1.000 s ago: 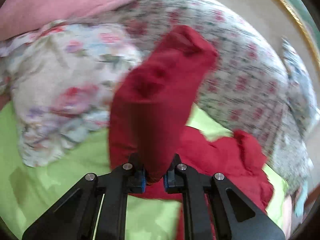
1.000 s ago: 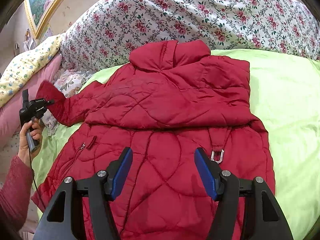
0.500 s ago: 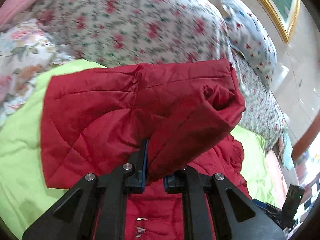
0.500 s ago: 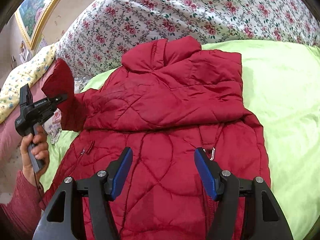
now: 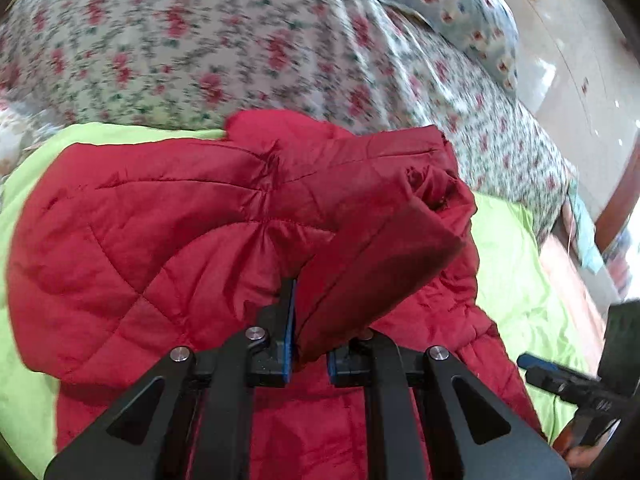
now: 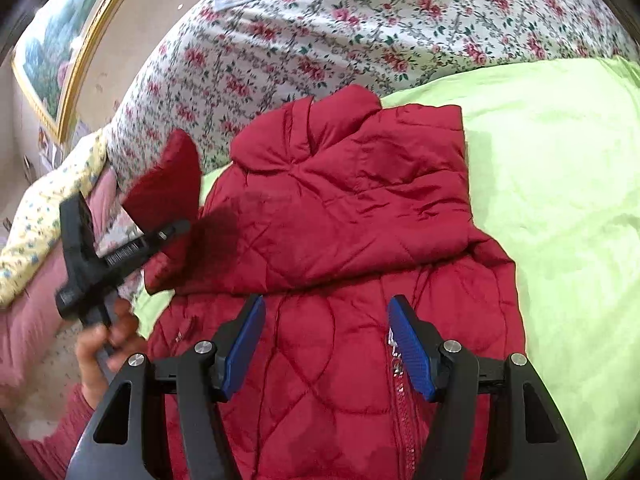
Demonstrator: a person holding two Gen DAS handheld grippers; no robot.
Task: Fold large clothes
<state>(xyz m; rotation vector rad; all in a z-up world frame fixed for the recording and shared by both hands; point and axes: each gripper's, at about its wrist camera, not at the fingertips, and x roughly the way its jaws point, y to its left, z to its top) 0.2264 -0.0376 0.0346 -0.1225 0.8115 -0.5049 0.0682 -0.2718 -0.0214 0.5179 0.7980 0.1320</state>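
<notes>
A red quilted jacket [image 6: 340, 216] lies on a lime-green bedspread [image 6: 560, 184], collar towards the floral pillows. Its far-side sleeve is folded across the chest. My left gripper [image 5: 310, 340] is shut on the cuff of the other sleeve [image 5: 380, 256] and holds it up over the jacket body [image 5: 160, 240]. In the right wrist view the left gripper [image 6: 176, 228] shows at the left with the sleeve cuff [image 6: 168, 184] raised. My right gripper [image 6: 326, 344] is open and empty, hovering over the jacket's lower front near the zipper [image 6: 400, 392].
A large floral quilt [image 6: 360, 28] is piled behind the jacket. A pink pillow [image 6: 36, 300] and a yellow floral pillow [image 6: 44, 216] lie at the left. A gold-framed picture [image 6: 60, 52] hangs on the wall. The bed's edge and floor show at right [image 5: 580, 280].
My left gripper has lifted the sleeve cuff and swung it inwards over the jacket body. The right gripper has moved slightly closer to the jacket, still open.
</notes>
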